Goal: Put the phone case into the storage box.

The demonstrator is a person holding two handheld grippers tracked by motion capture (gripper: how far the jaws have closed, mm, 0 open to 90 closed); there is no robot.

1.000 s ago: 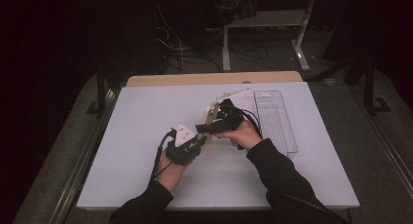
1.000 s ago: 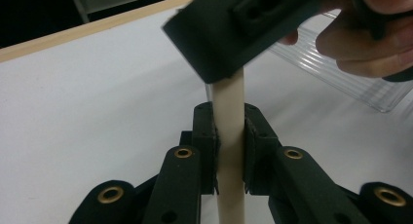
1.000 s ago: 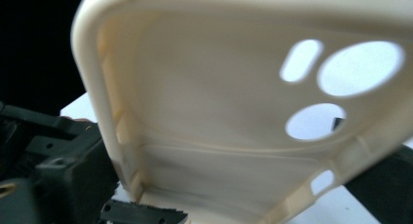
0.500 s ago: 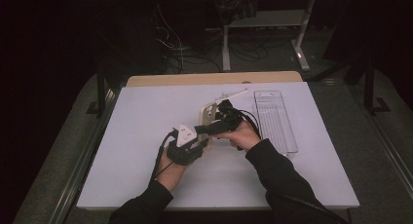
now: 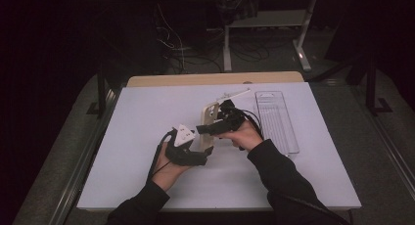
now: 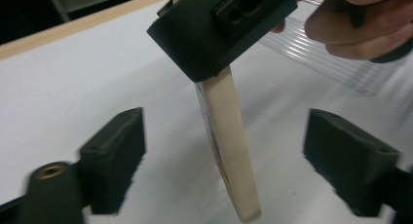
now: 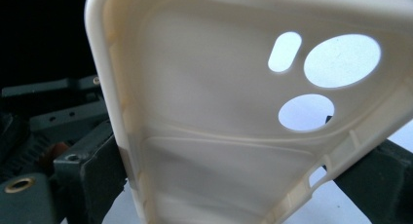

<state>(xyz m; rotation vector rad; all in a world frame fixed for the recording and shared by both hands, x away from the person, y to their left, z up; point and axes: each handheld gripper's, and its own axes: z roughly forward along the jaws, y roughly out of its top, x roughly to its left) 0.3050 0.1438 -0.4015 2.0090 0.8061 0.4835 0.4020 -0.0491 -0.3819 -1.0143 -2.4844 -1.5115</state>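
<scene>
In the left gripper view, the left tongs stand spread wide, having just been opening, and the cream phone case hangs edge-on between the two black pads without touching either. Above it, the right tongs pinch the case's upper part, with the person's right hand behind them. This view shows the case as a thin, slightly curved strip with a rounded lower corner.

The right gripper view gives what that one cannot: the hollow inner side of the phone case, pale and smooth, with a raised rim, one long oval hole and two round holes near one end, and small cut-outs along the edge. The right tongs' black pads sit against its two long edges.

From the high view, the phone case is held upright above the middle of the white tabletop, between the left tongs near the person and the right tongs just beyond. Farther right lies a clear plastic tray, and beside its far end a thin white stick. Beyond the tabletop, cables and metal legs stand in the dark.
</scene>
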